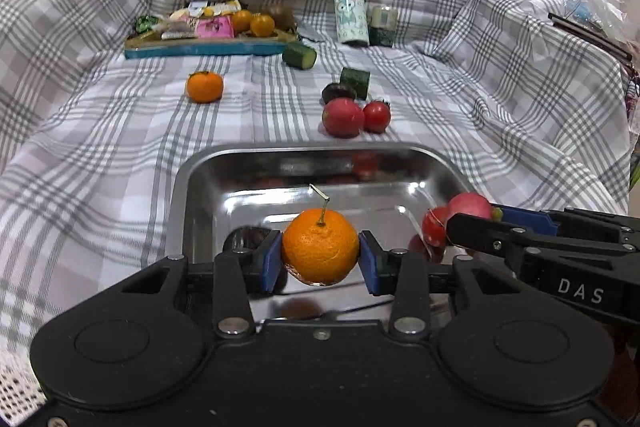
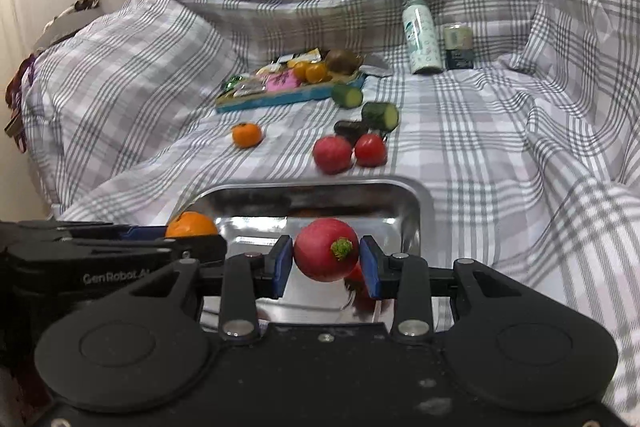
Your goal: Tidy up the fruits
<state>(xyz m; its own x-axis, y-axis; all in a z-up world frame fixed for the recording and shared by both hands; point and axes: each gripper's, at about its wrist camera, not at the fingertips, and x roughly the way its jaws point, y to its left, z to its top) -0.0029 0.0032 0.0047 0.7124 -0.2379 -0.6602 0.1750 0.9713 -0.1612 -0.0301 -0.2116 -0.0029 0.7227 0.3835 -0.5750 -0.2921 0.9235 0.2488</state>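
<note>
**Two grippers carry fruit over a steel tray**

The left gripper [image 1: 320, 261] is clamped on a stemmed orange [image 1: 320, 253], its blue pads pressed to the fruit's two sides, and holds it above the floor of a shiny steel tray [image 1: 280, 157]. Just beside it, the right gripper [image 2: 326, 261] is clamped on a round red fruit [image 2: 326, 255] whose green stub faces the camera, also above the tray, toward its right side. In the left wrist view the right gripper comes in from the right edge with the red fruit at its tip, and something small and red shows just below it, too blurred to name.

The tray sits on a grey and white checked cloth [image 1: 100, 147] that covers the whole surface and rises in folds behind. Beyond the tray's far rim a second red fruit [image 1: 343, 117] lies touching a smaller tomato [image 1: 377, 116]. Just behind them are a dark fruit [image 1: 339, 92] and a cut cucumber piece [image 1: 355, 77], with another cucumber piece [image 1: 300, 55] nearer the back. A lone orange [image 1: 204, 87] lies well apart to the left. At the back a blue-edged board [image 1: 200, 49] bears wrapped snacks, small orange fruits and a brown kiwi, and a patterned bottle [image 1: 351, 10] stands upright beside a small jar [image 1: 383, 25].
</note>
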